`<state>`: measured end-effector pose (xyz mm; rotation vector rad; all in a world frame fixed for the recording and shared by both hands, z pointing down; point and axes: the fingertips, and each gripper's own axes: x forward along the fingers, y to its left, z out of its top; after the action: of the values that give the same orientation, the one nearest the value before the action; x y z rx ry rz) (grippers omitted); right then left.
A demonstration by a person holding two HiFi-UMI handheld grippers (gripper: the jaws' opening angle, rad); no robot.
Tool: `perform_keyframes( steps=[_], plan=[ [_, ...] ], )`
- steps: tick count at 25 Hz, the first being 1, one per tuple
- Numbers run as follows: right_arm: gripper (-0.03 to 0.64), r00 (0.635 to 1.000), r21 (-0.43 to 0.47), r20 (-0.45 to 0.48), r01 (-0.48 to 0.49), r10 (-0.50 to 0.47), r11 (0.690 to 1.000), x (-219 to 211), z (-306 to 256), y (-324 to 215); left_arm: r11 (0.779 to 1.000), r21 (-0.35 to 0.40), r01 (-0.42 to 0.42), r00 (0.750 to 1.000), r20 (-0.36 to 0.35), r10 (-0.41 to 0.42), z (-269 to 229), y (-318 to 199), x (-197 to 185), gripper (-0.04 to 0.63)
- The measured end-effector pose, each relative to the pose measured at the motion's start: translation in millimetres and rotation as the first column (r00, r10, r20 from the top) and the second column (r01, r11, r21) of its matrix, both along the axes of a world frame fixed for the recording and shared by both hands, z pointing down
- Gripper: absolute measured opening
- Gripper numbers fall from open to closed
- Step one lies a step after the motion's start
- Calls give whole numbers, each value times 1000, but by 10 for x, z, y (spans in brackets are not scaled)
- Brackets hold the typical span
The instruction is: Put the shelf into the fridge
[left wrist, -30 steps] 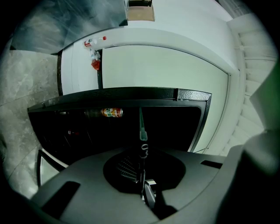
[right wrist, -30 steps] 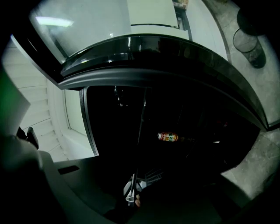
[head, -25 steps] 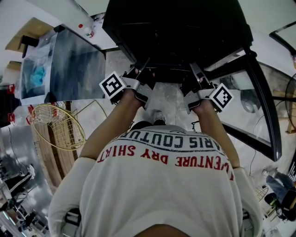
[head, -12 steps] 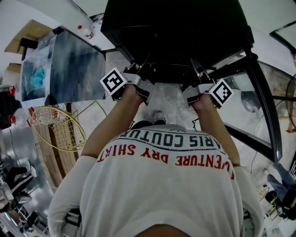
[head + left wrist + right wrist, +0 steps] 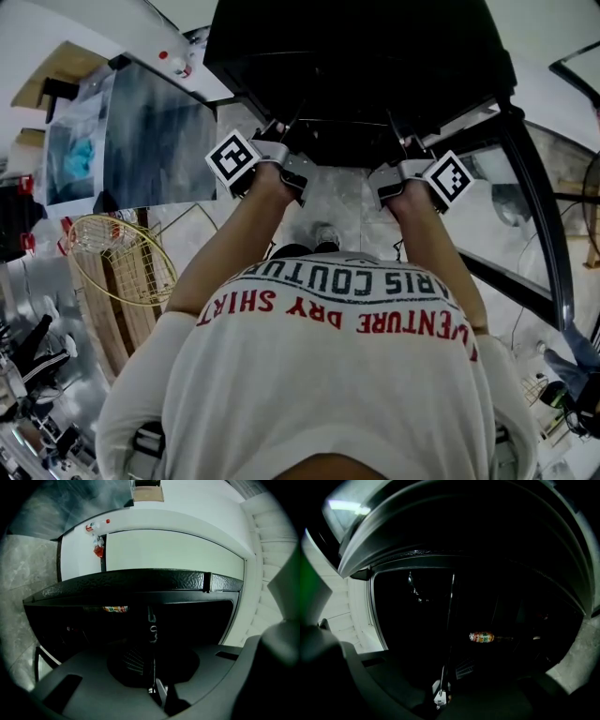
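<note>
The black fridge stands open in front of me, its inside dark. The shelf shows edge-on as a thin dark plate that runs from my jaws into the cavity; the right gripper view shows the same thin edge. My left gripper is shut on the shelf's near left edge, my right gripper on its near right edge. Both sit at the fridge's mouth. In the head view the shelf itself is lost in the dark. A small labelled bottle lies inside the fridge.
The fridge door hangs open at the right with a dark curved frame. At the left stands a grey panel, and below it a yellow wire basket. The floor is pale stone. My own torso fills the lower head view.
Both grippers have moved forward toward the fridge opening, and the shelf has gone deeper into the dark cavity with them.
</note>
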<state>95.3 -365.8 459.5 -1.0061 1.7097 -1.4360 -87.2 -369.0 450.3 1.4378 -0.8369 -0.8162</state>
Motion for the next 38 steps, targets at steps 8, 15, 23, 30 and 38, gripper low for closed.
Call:
perform_keyframes(
  steps=[8,15,23,30,38],
  plan=[
    [38,1000,1,2,-7,7,1000,-3,-6,-17,996,12,-90,995,-42,90,-8,272,219,129],
    [38,1000,9,0,-8,8,1000,6,-16,-19,991,-6,-134,989,-62,134,-16,348,455,112],
    [38,999,24,-40,4,-3,1000,6,-24,-16,992,-4,-126,989,-78,126,-1,322,496,48],
    [40,1000,50,-13,5,-5,999,28,-39,72,993,-10,-119,991,-71,118,16,263,489,46],
    [38,1000,56,-31,7,-6,998,111,-33,203,995,-6,-103,993,-67,102,11,107,523,46]
  ],
)
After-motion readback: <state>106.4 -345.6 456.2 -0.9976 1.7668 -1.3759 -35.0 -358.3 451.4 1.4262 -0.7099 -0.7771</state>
